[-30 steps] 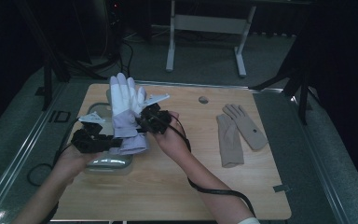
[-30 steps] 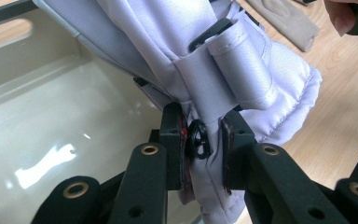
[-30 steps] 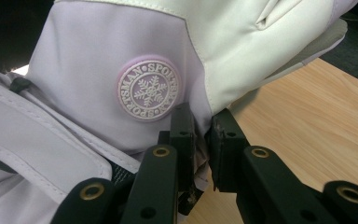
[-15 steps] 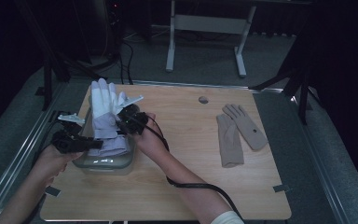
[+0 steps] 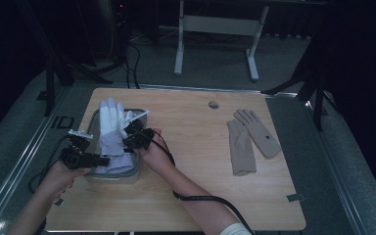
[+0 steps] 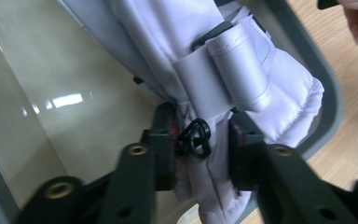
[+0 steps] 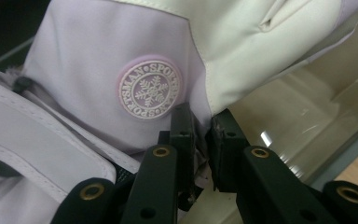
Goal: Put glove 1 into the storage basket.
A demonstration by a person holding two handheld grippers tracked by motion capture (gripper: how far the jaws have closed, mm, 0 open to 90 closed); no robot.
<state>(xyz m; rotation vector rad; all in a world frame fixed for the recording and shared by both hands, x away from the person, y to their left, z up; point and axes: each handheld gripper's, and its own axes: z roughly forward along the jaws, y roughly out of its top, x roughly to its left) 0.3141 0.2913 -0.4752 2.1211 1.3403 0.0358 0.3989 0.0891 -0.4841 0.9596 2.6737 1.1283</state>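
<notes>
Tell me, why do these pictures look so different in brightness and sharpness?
High view: dark room, lit tabletop, lavender glove slightly soft. Left gripper view: glare streaks on the bin, jaws blurred up close. Right gripper view: glove badge crisp, bin wall glinting.

tray [image 5: 139, 172] floor mostly hidden under glove [image 5: 111, 131], badge lettering [image 7: 149, 88] blurred

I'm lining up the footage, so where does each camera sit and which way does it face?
High view: above the person's side, looking forward and down on the table, tray, tan gloves; both forearms show.
Left gripper view: on the left gripper, facing the pale glove in the tray; its black fingers show.
Right gripper view: on the right gripper, facing the glove's snowflake badge; its fingers show.
Shared: the pale glove and tray.
</notes>
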